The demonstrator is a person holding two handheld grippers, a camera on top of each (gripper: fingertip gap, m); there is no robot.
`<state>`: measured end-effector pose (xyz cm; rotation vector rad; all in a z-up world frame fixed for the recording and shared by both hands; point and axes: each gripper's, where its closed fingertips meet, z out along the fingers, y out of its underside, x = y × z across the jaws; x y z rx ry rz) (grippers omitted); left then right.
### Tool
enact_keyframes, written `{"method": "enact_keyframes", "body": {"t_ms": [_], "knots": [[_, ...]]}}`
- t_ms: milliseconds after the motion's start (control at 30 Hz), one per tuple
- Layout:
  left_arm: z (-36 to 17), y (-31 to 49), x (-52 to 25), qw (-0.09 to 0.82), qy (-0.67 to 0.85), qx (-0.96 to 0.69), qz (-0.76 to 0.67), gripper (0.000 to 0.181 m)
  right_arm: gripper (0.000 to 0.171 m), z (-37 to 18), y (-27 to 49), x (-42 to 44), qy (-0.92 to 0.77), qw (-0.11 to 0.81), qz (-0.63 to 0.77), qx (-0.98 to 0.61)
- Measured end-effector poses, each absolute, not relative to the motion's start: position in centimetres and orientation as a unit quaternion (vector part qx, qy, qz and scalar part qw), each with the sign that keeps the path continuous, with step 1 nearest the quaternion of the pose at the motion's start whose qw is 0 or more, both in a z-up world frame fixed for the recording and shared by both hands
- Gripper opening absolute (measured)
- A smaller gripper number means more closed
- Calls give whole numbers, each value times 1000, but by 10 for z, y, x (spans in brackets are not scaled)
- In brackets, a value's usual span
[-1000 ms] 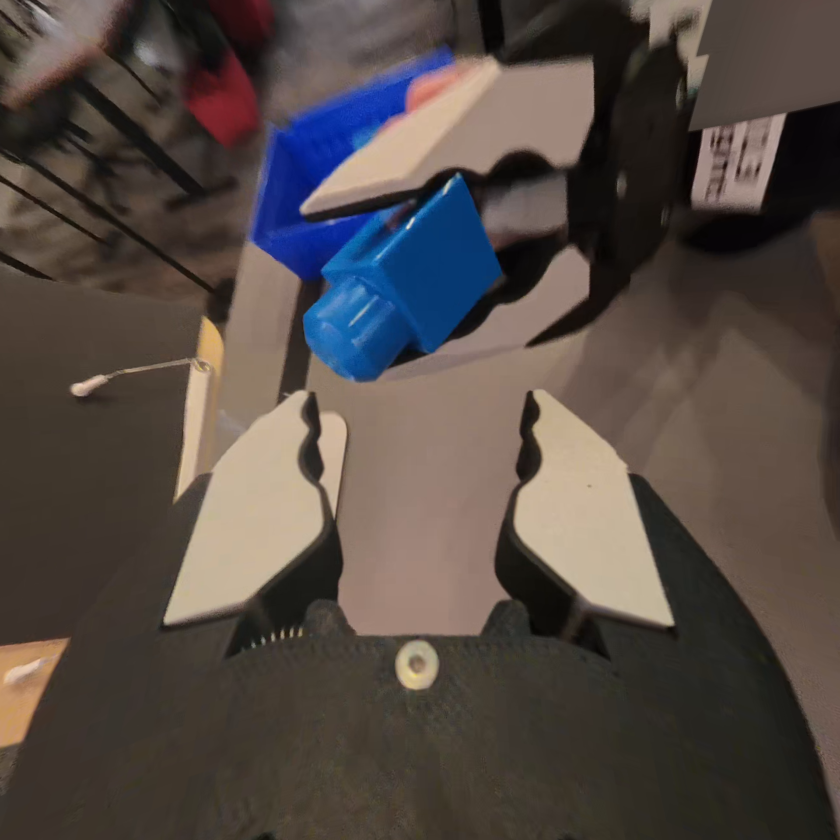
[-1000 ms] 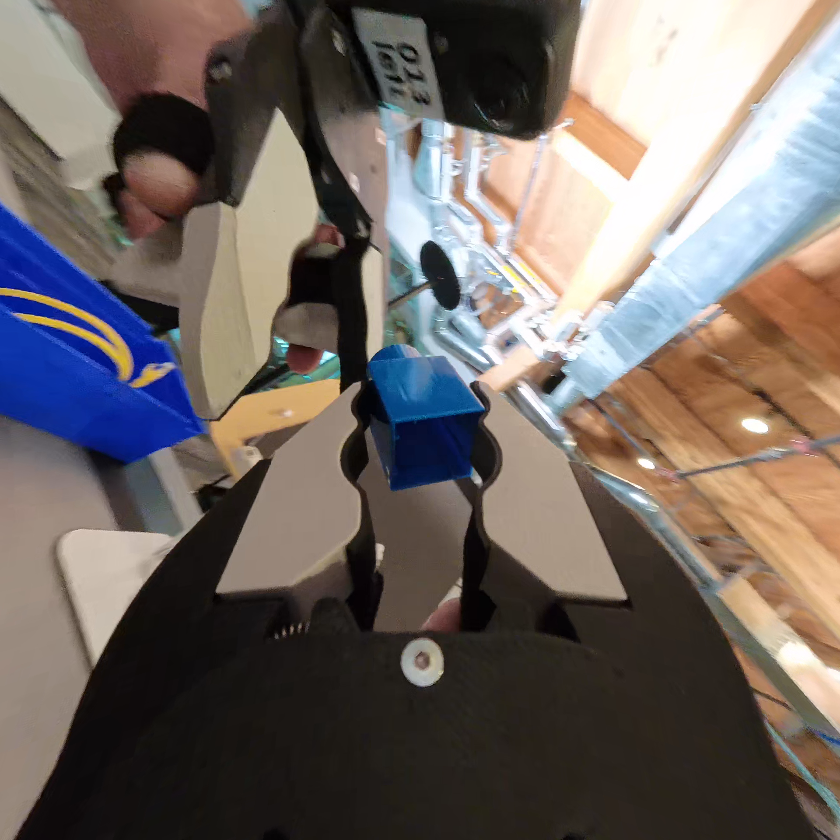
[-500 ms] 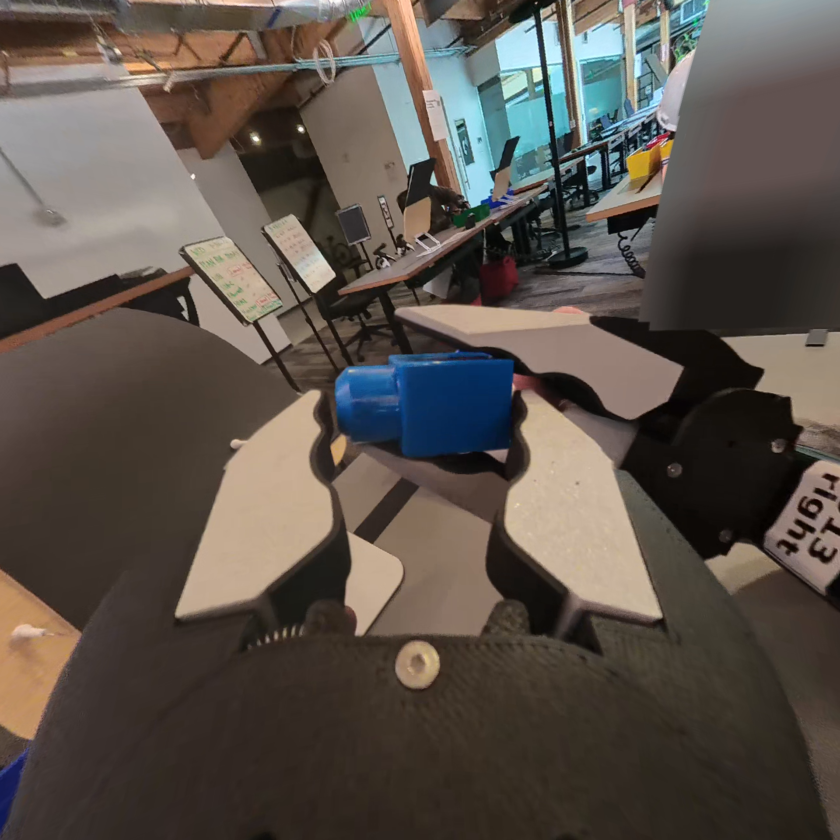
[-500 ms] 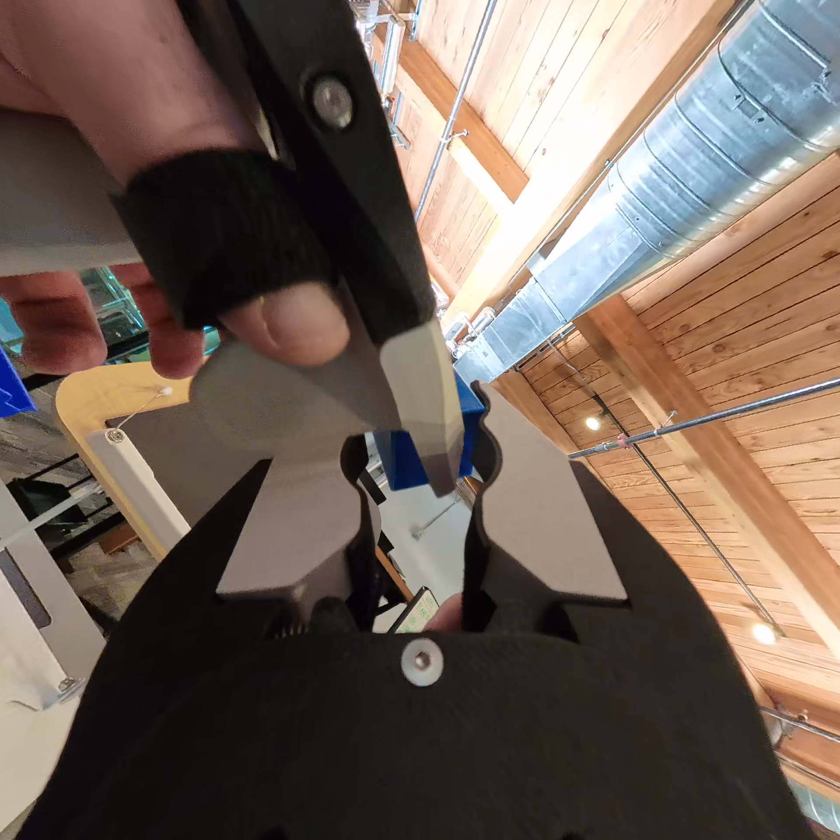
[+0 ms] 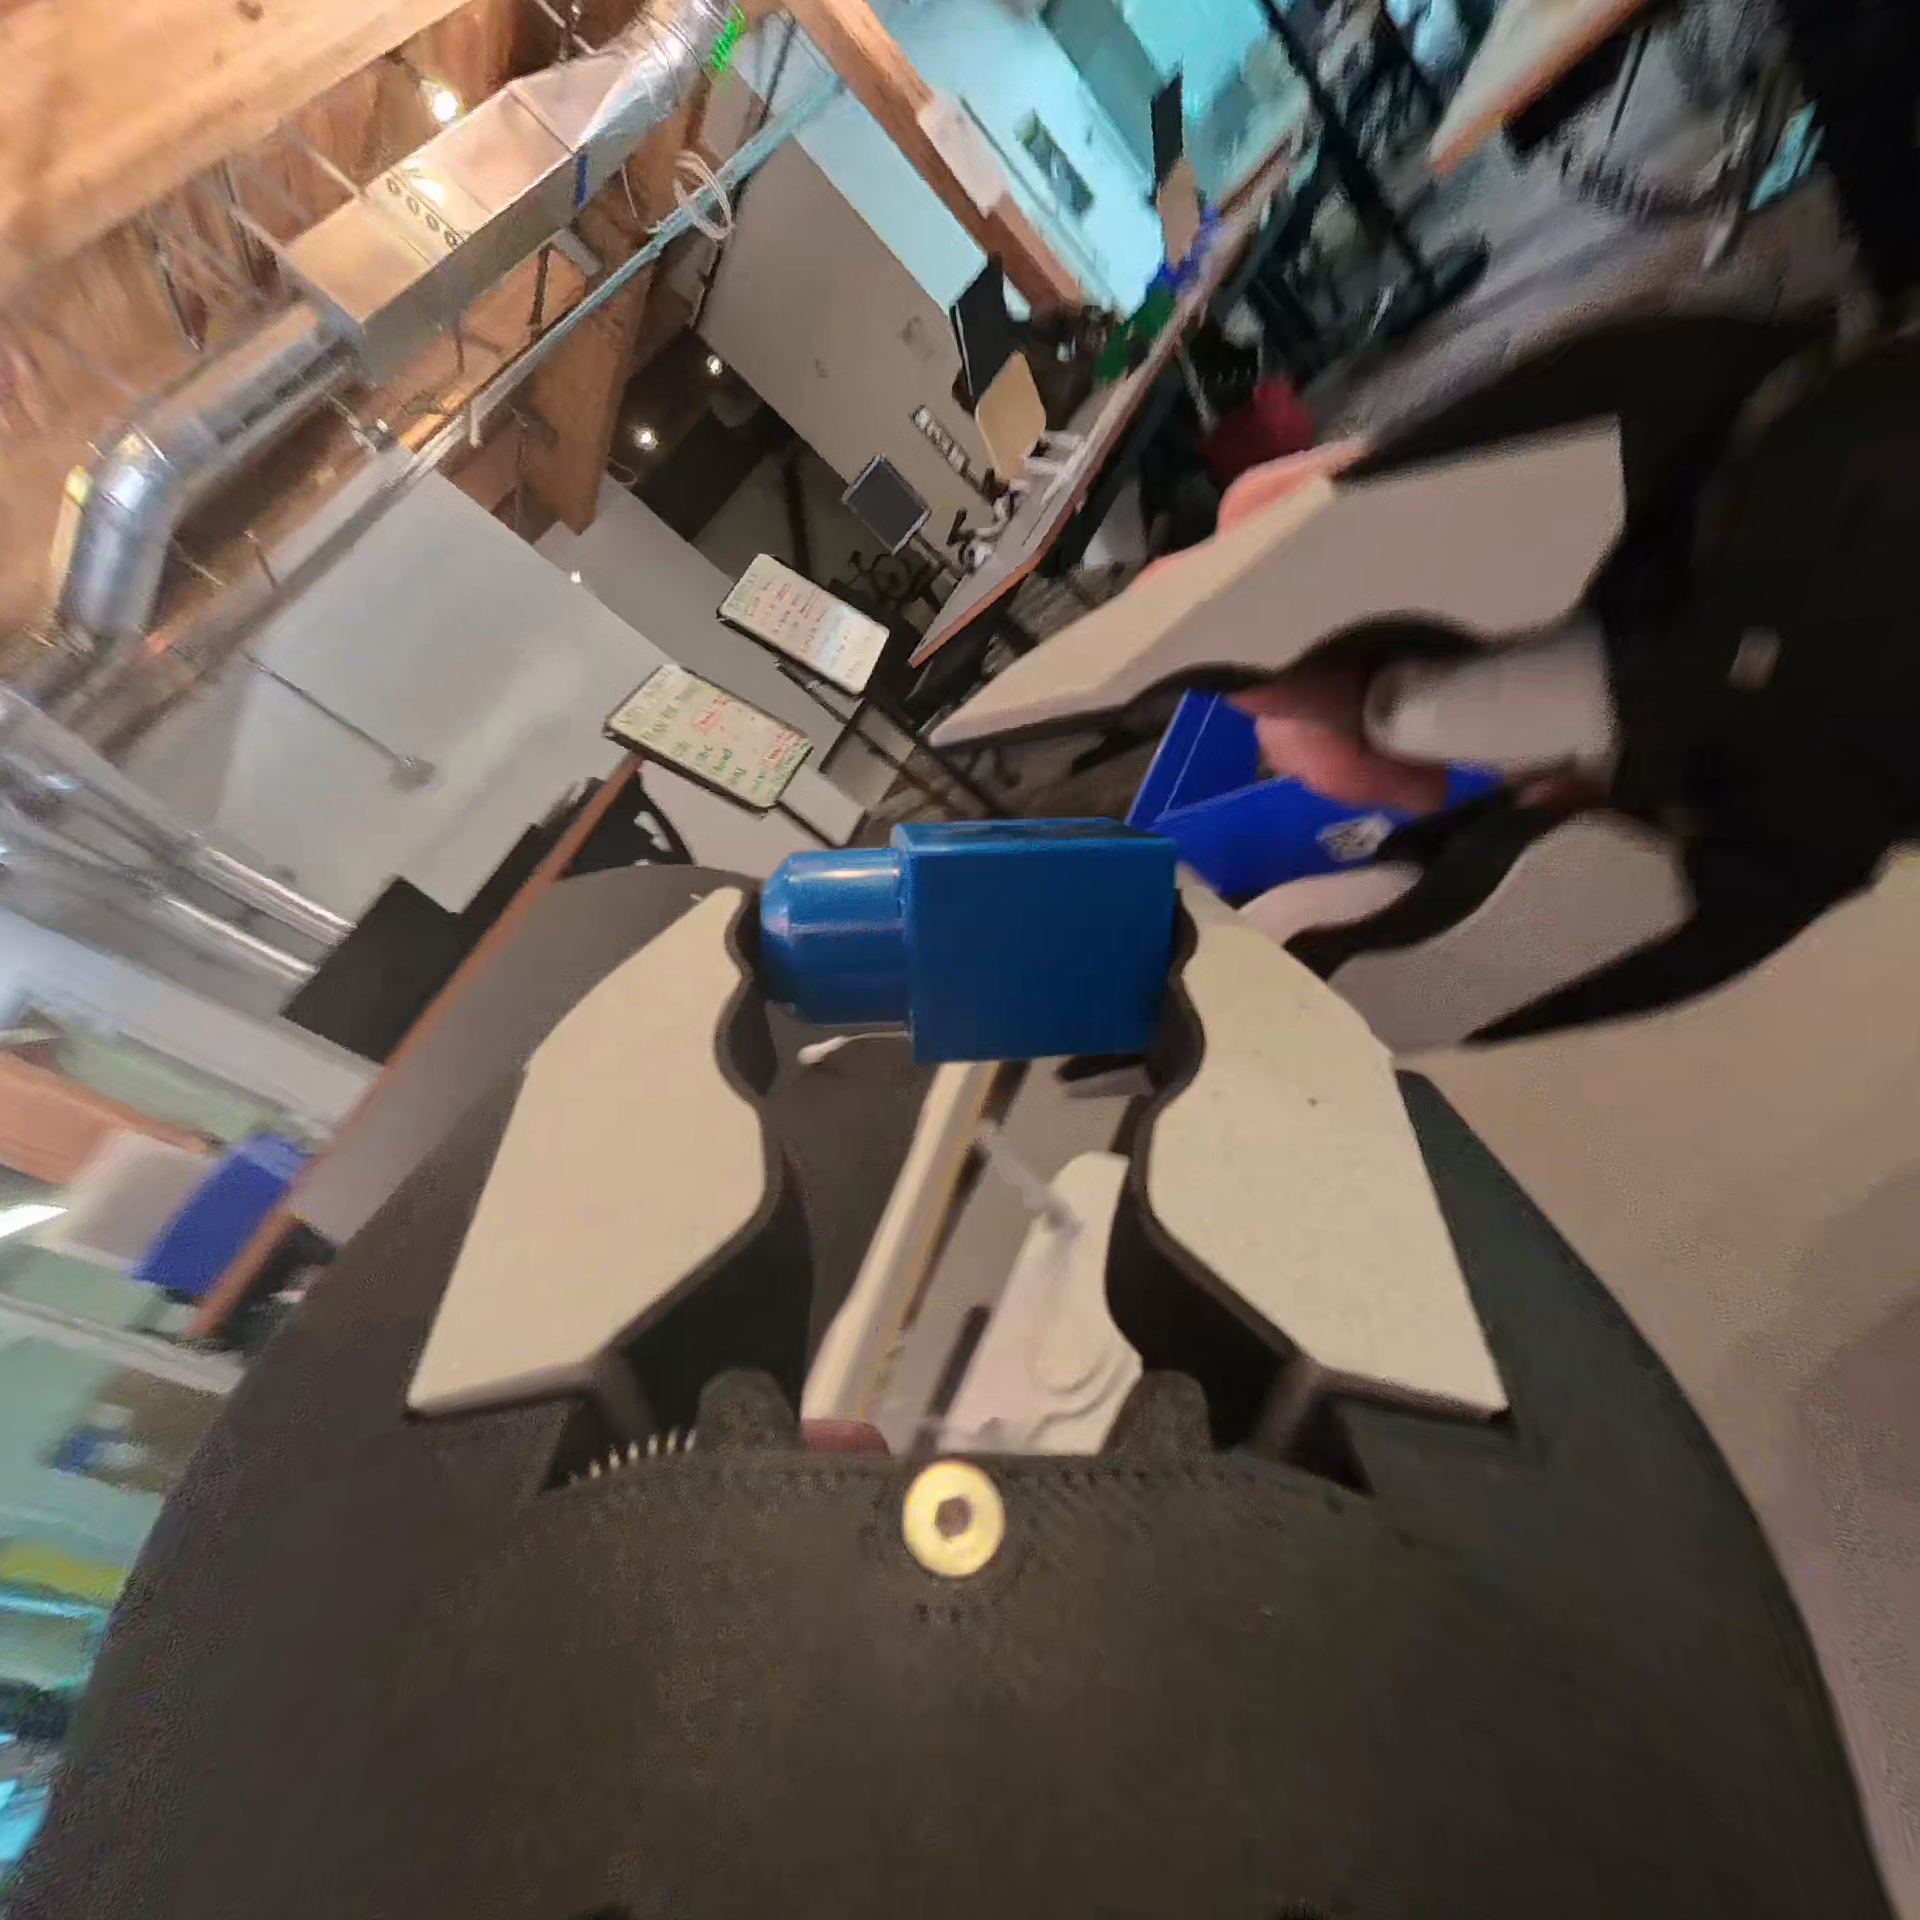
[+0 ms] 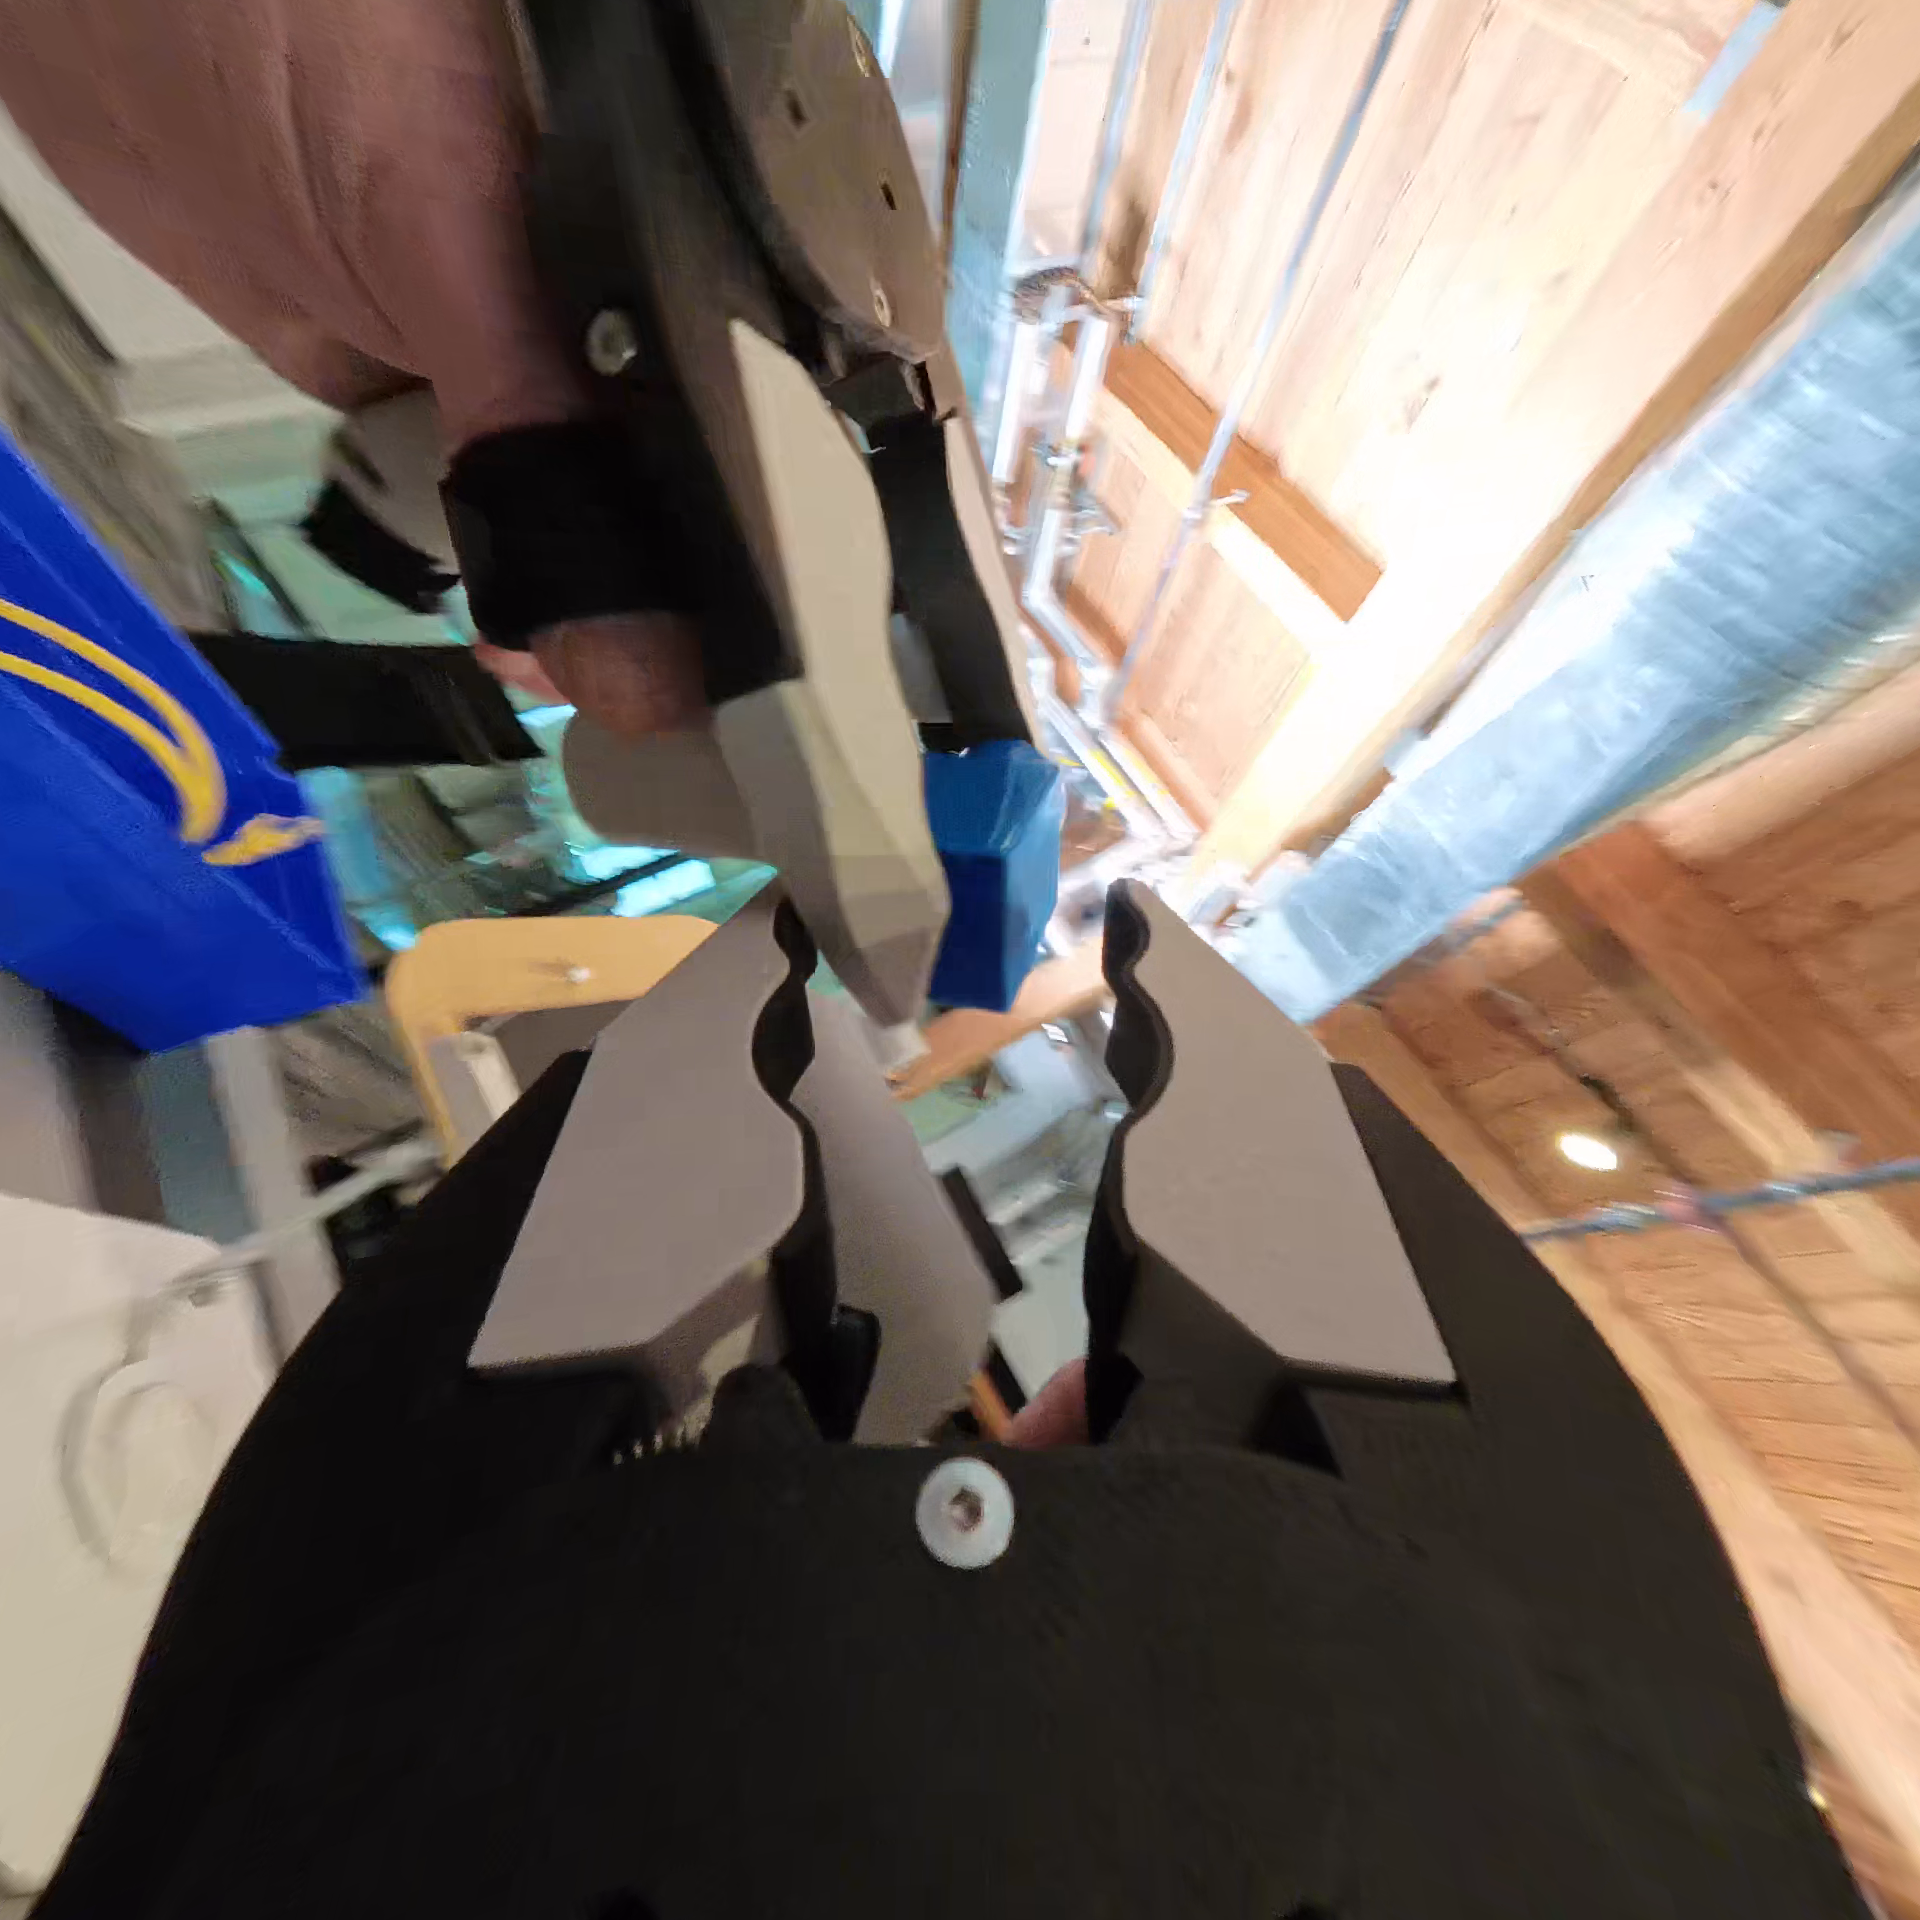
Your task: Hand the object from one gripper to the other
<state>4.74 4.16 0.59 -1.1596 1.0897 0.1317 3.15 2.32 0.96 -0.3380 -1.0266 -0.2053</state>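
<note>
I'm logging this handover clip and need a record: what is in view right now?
blue block: one, blue with a round stub, clamped between the left gripper's fingertips
blue bin: one, blue with yellow marking, left of right wrist view
whiteboards: two, white, standing in the room behind
duct: one, silver, under the wooden ceiling
left gripper: black with grey fingers, shut on the block
right gripper: black with grey fingers, open, empty, apart from the block
hand: one, holding the left gripper
</note>
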Motion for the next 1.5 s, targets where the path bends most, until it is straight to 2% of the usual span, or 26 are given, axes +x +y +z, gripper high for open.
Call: {"method": "enact_keyframes", "body": {"t_ms": [100,167,233,400,467,600,800,1067,1200,1267,1367,1500], "knots": [[5,38,42,666,557,-477,135,71,61,-3,26,28,-556,805,-3,-208],[3,40,37,638,592,-450,198,71,54,-11,23,27,-589,768,76,-239],[-1,38,38,615,626,-417,235,71,59,-13,24,29,-600,742,131,-271],[-11,38,41,571,670,-372,294,71,59,-7,12,32,-591,663,315,-333],[-16,38,43,558,683,-353,313,70,54,-1,6,35,-575,635,383,-344],[-29,35,53,540,705,-311,339,71,51,-7,8,28,-561,590,434,-385],[-41,34,63,524,722,-279,355,70,28,-18,6,17,-544,536,491,-419],[-36,42,59,543,692,-290,377,69,26,-13,15,15,-508,561,498,-424],[-27,44,52,593,633,-399,298,87,26,4,29,25,-454,605,508,-412],[-25,39,53,626,592,-452,230,89,26,14,34,33,-420,630,519,-396],[-19,37,57,675,520,-499,160,85,26,25,33,41,-375,647,557,-361],[-18,37,65,717,463,-509,110,70,25,39,20,55,-309,636,645,-291]]}}
